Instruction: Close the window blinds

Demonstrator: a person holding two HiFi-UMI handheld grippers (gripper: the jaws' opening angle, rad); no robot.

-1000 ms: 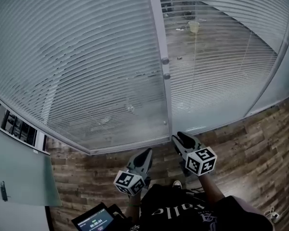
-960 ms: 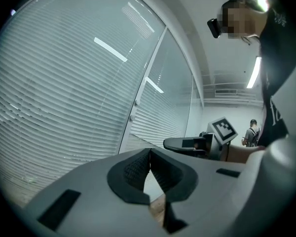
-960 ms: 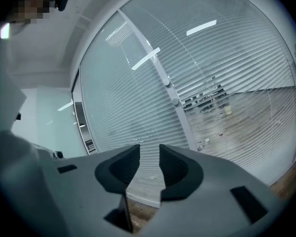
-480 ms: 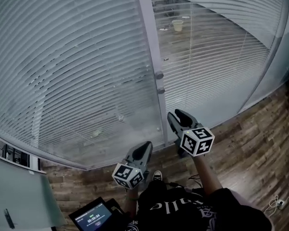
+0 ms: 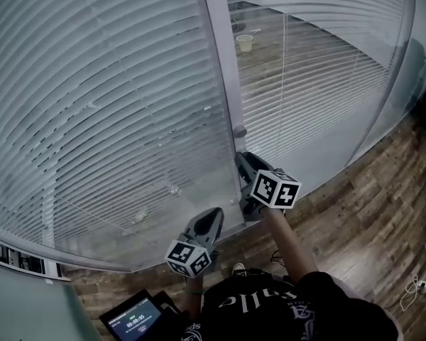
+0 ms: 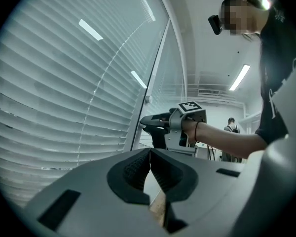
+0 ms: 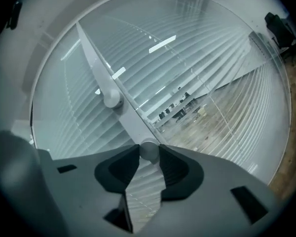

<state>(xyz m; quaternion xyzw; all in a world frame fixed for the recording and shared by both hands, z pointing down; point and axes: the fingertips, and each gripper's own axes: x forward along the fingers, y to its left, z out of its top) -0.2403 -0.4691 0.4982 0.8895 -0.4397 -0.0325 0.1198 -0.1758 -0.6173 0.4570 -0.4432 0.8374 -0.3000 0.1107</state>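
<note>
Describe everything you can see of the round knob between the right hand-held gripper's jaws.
The lower knob is a small, round, pale grey, smooth-looking button mounted on the slanting grey frame post between two blind-covered glass panes. A matching upper knob sits further up the post. The right hand-held gripper has its jaw tips against the knob's two sides, clasping it.

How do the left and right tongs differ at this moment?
The left tongs are shut with nothing between them, while the right tongs are shut on the lower knob of the frame post. The left tongs are held lower and clear of the post, while the right tongs are raised up against it. Both are the same grey build and point towards the blinds.
</note>
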